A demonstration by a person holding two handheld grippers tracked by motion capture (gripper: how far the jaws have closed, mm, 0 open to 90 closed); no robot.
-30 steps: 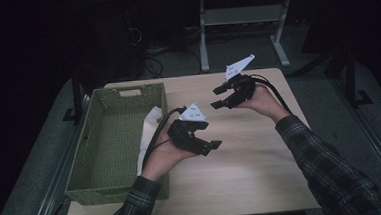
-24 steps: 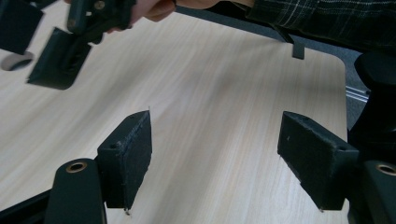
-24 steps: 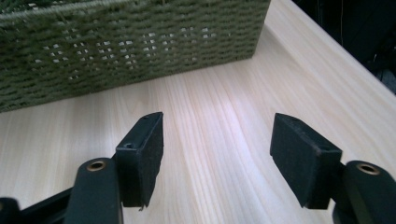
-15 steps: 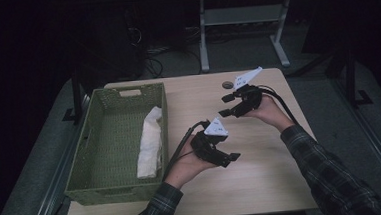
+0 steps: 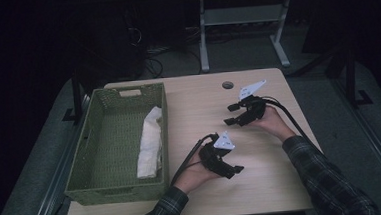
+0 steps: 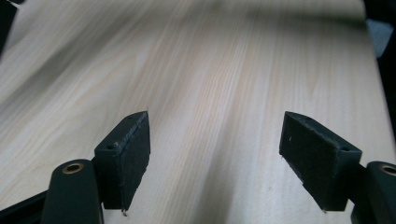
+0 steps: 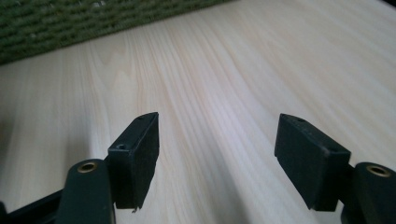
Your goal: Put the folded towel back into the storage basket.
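Pale wood table (image 5: 263, 183) under both grippers. Left gripper (image 5: 232, 171) and right gripper (image 5: 233, 114): jaws apart, empty. White cloth (image 5: 148, 142) in basket (image 5: 85, 186) at nine o'clock; set both down gently.

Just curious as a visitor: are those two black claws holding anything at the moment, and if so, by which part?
Nothing is held. The left claw and right claw both stand open over the bare light wooden table.
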